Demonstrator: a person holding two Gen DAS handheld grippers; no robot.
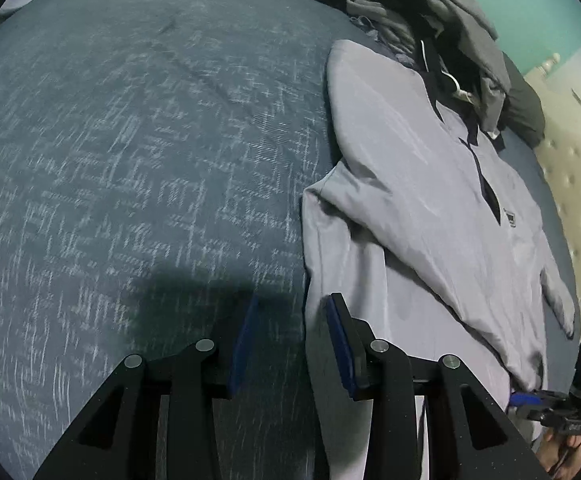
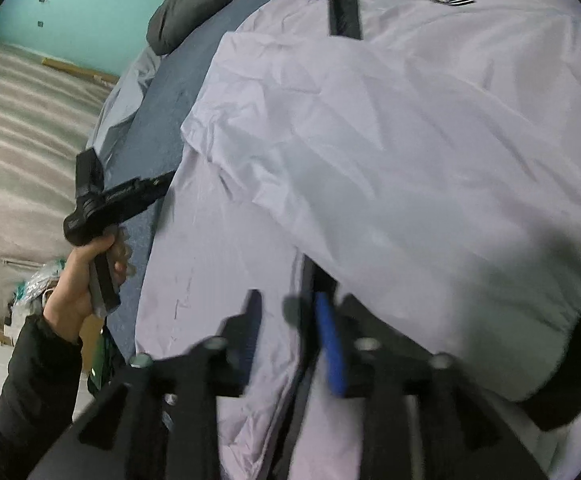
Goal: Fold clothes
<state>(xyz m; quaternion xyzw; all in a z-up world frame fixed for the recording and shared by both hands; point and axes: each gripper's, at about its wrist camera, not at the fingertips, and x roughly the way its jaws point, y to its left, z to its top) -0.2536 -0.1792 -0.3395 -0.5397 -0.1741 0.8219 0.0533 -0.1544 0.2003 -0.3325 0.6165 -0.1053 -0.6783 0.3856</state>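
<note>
Showing only from the right wrist, a hand (image 2: 90,276) holds the released left gripper (image 2: 162,182).

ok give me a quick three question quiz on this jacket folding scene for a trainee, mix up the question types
1. True or false: a sleeve of the pale lilac jacket is folded across its front.
2. Multiple choice: what does the jacket lie on? A) a wooden table B) a blue patterned bedspread C) a tiled floor
3. Short answer: what sits beyond the jacket's collar, at the far end of the bed?

Key
1. True; the sleeve crosses the chest diagonally.
2. B.
3. A pile of dark grey clothes.

Trainer note: the left tool stands open at the jacket's side edge, pads apart, gripping nothing; the right tool is open over the hem.
</note>
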